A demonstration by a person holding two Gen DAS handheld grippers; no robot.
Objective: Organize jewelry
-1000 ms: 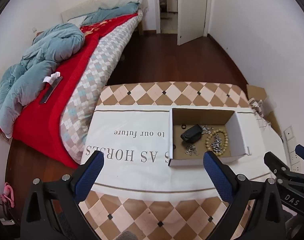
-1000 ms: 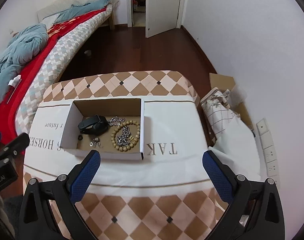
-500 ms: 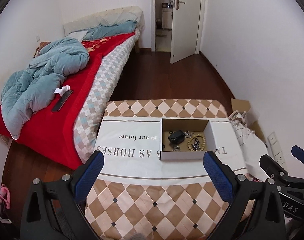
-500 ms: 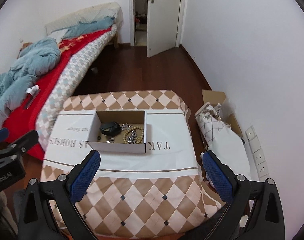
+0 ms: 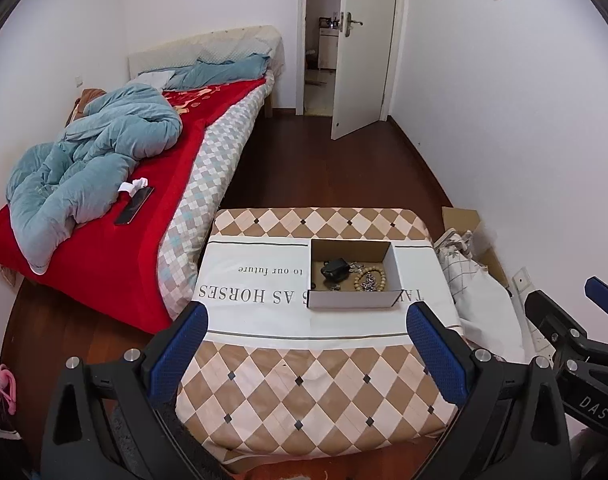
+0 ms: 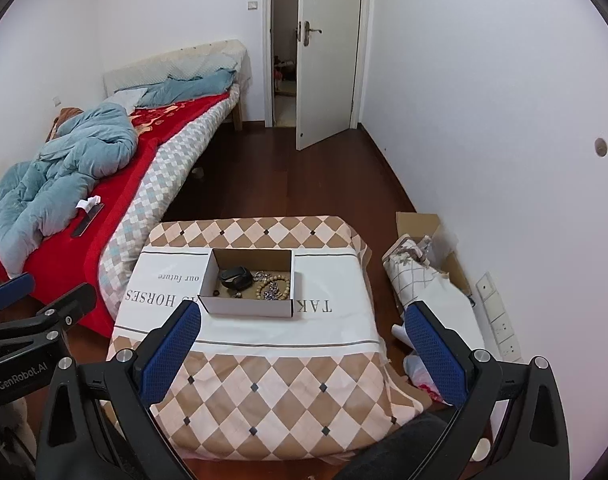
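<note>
A shallow cardboard box (image 5: 350,303) (image 6: 248,307) sits on a cloth-covered table (image 5: 312,384) (image 6: 272,392). Inside lie a black watch-like item (image 5: 335,269) (image 6: 235,276), a wooden bead bracelet (image 5: 370,280) (image 6: 274,285) and small silver pieces. My left gripper (image 5: 306,354) is open and empty, well back from the box above the table's near edge. My right gripper (image 6: 302,354) is open and empty too, equally far back. Each gripper shows at the edge of the other's view.
A bed (image 5: 104,208) with a red cover and blue quilt stands left of the table. A bundle of cloth and a cardboard carton (image 6: 420,264) lie on the floor to the right by the wall. A door (image 6: 328,52) stands open at the back.
Both grippers have pulled back and up from the box, which now looks small and far. Both stayed open and empty. The box contents have not moved.
</note>
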